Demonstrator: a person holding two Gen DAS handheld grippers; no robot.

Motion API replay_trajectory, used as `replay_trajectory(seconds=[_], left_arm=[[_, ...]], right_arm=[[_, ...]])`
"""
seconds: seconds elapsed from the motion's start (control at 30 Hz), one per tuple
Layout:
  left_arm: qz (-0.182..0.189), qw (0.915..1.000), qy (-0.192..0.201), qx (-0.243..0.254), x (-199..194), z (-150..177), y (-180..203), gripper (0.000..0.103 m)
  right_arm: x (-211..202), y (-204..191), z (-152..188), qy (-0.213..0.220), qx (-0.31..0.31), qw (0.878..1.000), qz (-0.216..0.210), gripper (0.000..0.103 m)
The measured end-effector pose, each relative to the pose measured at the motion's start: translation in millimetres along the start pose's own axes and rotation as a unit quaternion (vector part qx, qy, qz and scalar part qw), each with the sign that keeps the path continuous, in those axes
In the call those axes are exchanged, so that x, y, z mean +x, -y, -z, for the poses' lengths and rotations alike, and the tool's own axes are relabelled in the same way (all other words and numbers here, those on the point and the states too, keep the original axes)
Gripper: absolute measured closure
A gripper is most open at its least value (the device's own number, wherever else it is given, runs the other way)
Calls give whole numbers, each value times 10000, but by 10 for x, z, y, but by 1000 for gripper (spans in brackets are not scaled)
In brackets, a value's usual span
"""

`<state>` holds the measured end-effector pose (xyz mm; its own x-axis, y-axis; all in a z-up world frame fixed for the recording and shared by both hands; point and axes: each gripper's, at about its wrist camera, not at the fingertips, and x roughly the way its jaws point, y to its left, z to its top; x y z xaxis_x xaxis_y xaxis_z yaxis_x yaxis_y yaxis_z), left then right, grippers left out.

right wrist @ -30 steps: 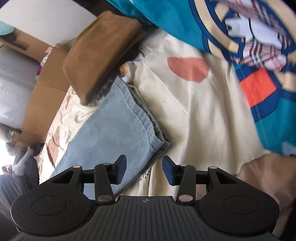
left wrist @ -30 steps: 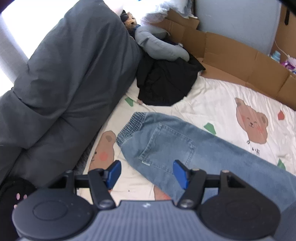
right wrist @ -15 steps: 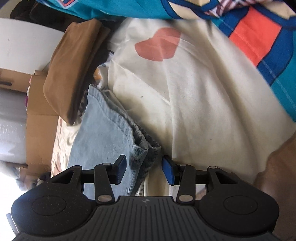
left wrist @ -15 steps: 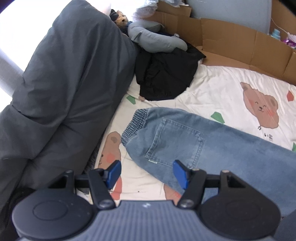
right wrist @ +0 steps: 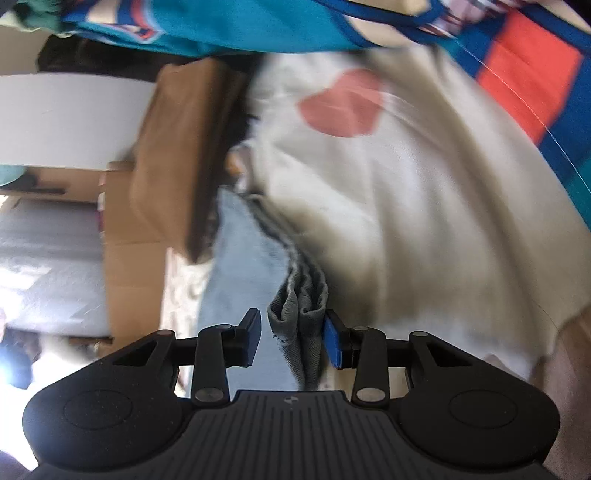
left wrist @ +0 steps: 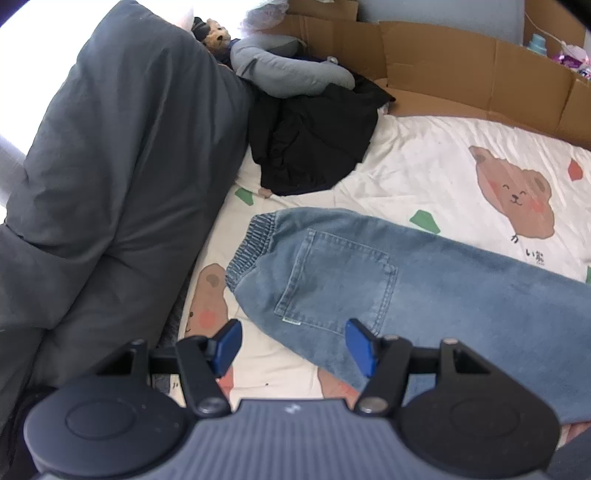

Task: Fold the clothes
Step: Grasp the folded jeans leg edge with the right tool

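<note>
Light blue jeans [left wrist: 369,273] lie flat on the cream bear-print sheet [left wrist: 424,177], elastic waistband at the left, back pocket facing up. My left gripper [left wrist: 291,345] hangs open just above the seat edge, below the pocket, with nothing pinched. In the right wrist view the leg of the jeans [right wrist: 243,266] ends in a bunched hem [right wrist: 295,314]. That hem stands between the fingers of my right gripper [right wrist: 291,341], whose jaws are closing. The right pad [right wrist: 334,347] touches the cloth, and a gap still shows at the left pad.
A big grey duvet [left wrist: 110,166] fills the left side. A black garment [left wrist: 314,147] and a grey plush [left wrist: 288,74] lie beyond the waistband, with cardboard walls [left wrist: 443,62] behind. Near the hem sit a folded brown garment [right wrist: 173,147] and a teal patterned blanket [right wrist: 258,26].
The left gripper sank closer to the jeans, jaws unchanged. The right gripper rolled and came down onto the hem, which now sits between its narrowing jaws.
</note>
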<state>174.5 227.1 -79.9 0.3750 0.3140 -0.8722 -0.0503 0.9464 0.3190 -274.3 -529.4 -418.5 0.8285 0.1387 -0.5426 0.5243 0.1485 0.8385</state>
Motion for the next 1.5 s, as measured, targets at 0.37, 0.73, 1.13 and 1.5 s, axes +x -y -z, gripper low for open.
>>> replay_trajectory(seconds=[0.37,0.73,1.13,1.5], left_arm=[[-125,9998,-135,-17,32,175,-62,38],[-126,9996,-191,-165,31,307,-150,38],[-106,9996,-239,-125,78,385,-123,38],[-299,9987,-396,-120,102,503,-271,38]], right_arm=[[233,104,-123,-425,-125,9984,345,53],[151,-12,-228,-735,-401,9964,-125,83],[275,-485,-184,-1259,-1381,9824,-41,78],[552,-119,-451,-1485,-863,9848,255,70]])
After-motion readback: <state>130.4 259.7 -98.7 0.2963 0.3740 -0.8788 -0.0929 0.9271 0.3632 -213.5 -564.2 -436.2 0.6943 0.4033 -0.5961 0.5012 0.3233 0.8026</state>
